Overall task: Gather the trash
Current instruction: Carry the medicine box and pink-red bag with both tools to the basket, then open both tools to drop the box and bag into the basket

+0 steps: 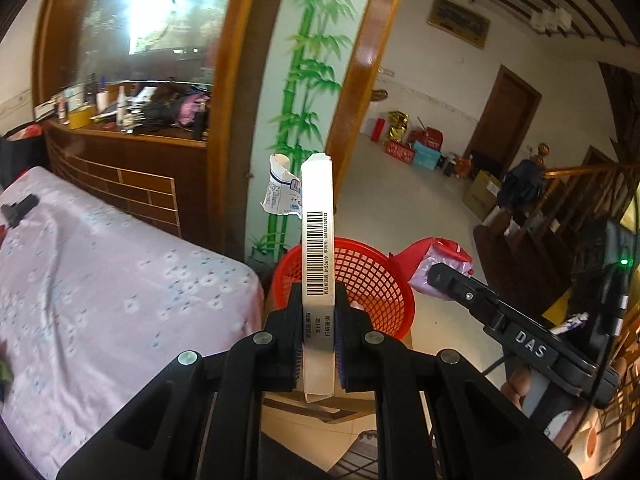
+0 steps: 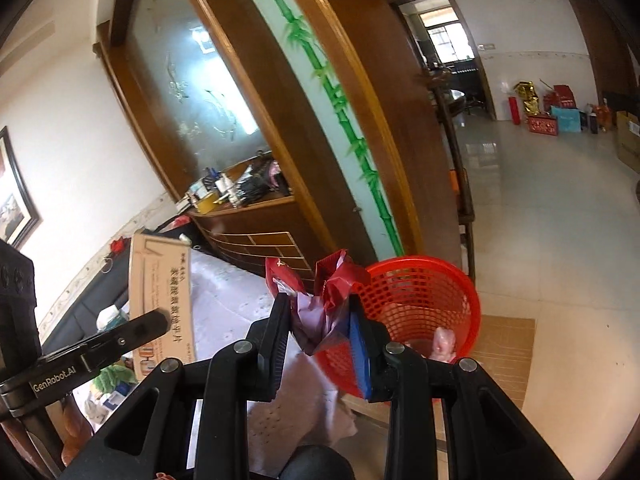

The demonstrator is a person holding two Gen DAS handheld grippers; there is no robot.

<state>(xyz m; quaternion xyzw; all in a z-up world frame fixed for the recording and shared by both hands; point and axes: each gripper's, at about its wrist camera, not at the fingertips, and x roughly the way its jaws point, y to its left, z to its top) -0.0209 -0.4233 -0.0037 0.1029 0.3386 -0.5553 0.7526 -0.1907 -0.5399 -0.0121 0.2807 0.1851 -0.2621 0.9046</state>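
My left gripper (image 1: 318,312) is shut on a flattened cardboard box (image 1: 318,240) with a barcode, held edge-on and upright. A torn white wrapper (image 1: 280,192) sticks out behind it. The box hangs just before the red mesh basket (image 1: 368,280) on the floor. In the right wrist view, that same box (image 2: 162,300) shows its brown printed face at the left, in the left gripper's fingers (image 2: 132,332). My right gripper (image 2: 320,320) is shut on a crumpled red and purple wrapper (image 2: 324,296), right beside the red basket (image 2: 424,300). From the left wrist, the right gripper (image 1: 440,276) holds that wrapper (image 1: 432,260) at the basket's right rim.
A table under a pink flowered cloth (image 1: 100,280) stands left of the basket. Cardboard (image 2: 504,352) lies flat under the basket on the tiled floor. Behind are a wooden partition with painted bamboo (image 1: 304,100), a cluttered wooden counter (image 1: 140,120), boxes (image 1: 420,148) by the far wall and a stair rail (image 1: 580,184).
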